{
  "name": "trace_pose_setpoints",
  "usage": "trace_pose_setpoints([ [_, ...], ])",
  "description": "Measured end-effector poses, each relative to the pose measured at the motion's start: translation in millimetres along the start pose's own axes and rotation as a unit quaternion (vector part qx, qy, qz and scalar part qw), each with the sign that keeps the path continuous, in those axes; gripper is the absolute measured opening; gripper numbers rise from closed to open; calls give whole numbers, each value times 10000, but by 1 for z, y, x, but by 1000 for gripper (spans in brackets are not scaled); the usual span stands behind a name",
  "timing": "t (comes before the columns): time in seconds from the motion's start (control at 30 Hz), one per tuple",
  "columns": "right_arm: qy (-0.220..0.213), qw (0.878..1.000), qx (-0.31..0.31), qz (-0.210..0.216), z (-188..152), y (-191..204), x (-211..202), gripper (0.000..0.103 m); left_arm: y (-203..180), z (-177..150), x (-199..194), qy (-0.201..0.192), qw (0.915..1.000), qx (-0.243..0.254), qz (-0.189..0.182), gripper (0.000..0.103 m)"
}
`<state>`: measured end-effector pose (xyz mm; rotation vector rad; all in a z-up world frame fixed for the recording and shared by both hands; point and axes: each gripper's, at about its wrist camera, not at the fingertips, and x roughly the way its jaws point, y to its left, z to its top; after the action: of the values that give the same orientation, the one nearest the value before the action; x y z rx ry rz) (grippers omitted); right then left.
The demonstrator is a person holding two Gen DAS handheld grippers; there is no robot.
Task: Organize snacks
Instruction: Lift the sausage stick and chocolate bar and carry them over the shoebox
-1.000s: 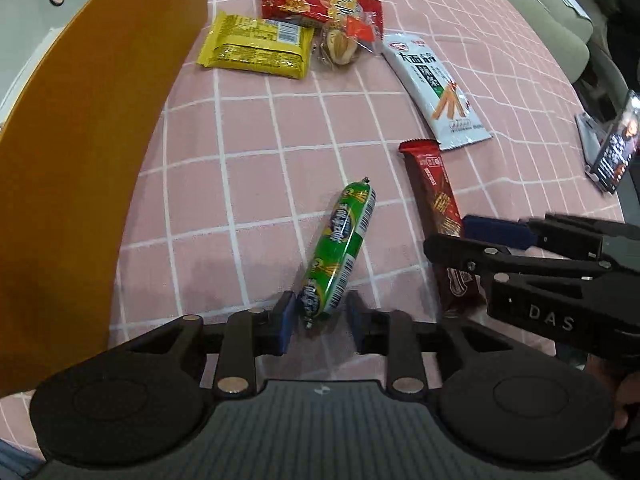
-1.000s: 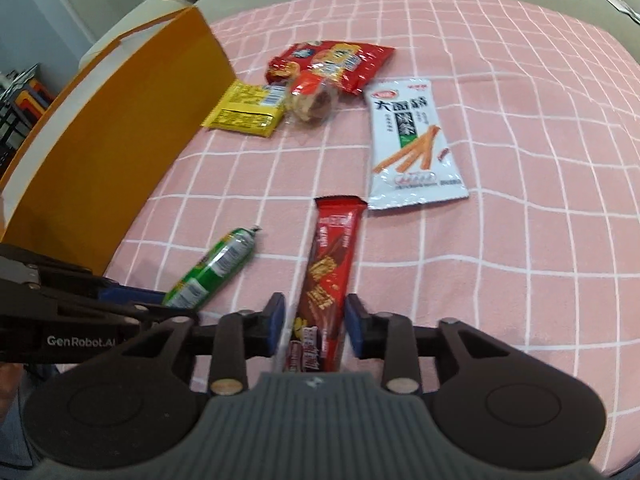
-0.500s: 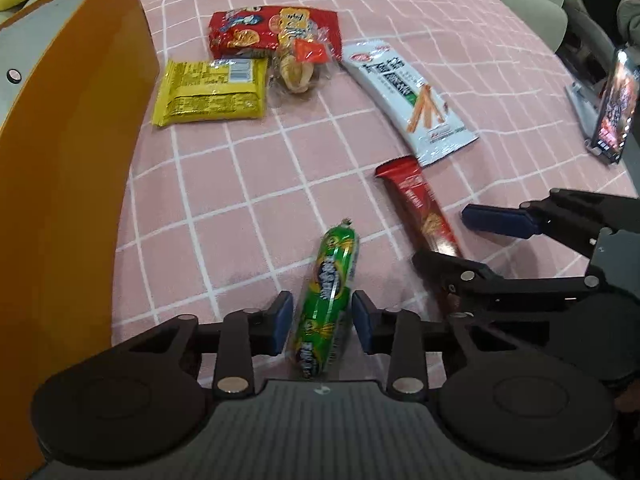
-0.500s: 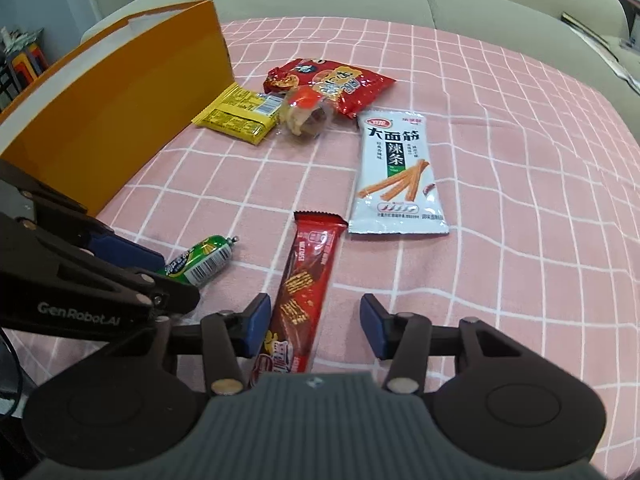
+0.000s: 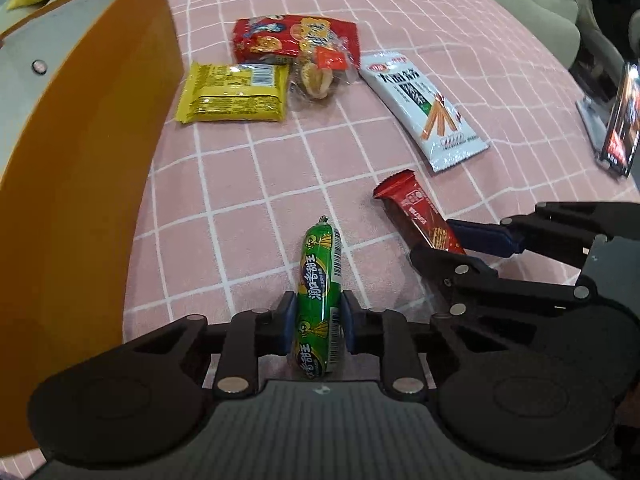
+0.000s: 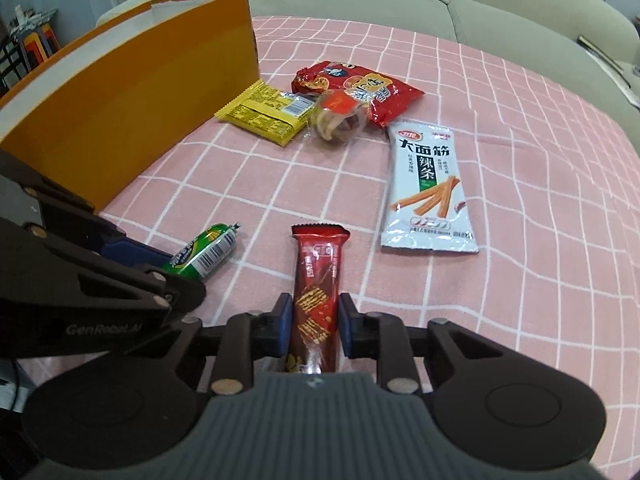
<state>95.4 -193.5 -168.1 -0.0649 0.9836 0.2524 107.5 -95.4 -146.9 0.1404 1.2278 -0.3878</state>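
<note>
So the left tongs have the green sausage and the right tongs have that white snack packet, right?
Not quite. The left tongs do pinch the green sausage, but the right tongs grip the red snack bar. In the right wrist view, the white snack packet lies untouched.

Between the left jaws is a green sausage with yellow letters and a white barcode. Between the right jaws is a dark red bar. Ahead of them: a yellow pack, a red bag, a white pouch. The cloth is pink with a white grid; the box is orange.
</note>
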Motion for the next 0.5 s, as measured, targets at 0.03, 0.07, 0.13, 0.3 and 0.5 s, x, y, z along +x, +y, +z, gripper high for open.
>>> trace_pose_setpoints([
  [0.03,-28,10000,15,16,1,0,-3,20,1,-1,-3,-35,10000,-51,4,25],
  [0.07,-61,10000,32,40,2,1,-6,20,2,-1,-7,-76,9999,-107,11,25],
  [0.13,-135,9998,103,120,4,2,-13,20,4,-2,-17,-164,9996,-210,1,25],
  [0.3,-315,9981,399,360,11,8,-35,20,9,-3,-47,-497,9980,-396,-49,25],
  [0.5,-403,9949,533,754,26,21,-60,20,23,0,-89,-904,9942,-580,-98,25],
])
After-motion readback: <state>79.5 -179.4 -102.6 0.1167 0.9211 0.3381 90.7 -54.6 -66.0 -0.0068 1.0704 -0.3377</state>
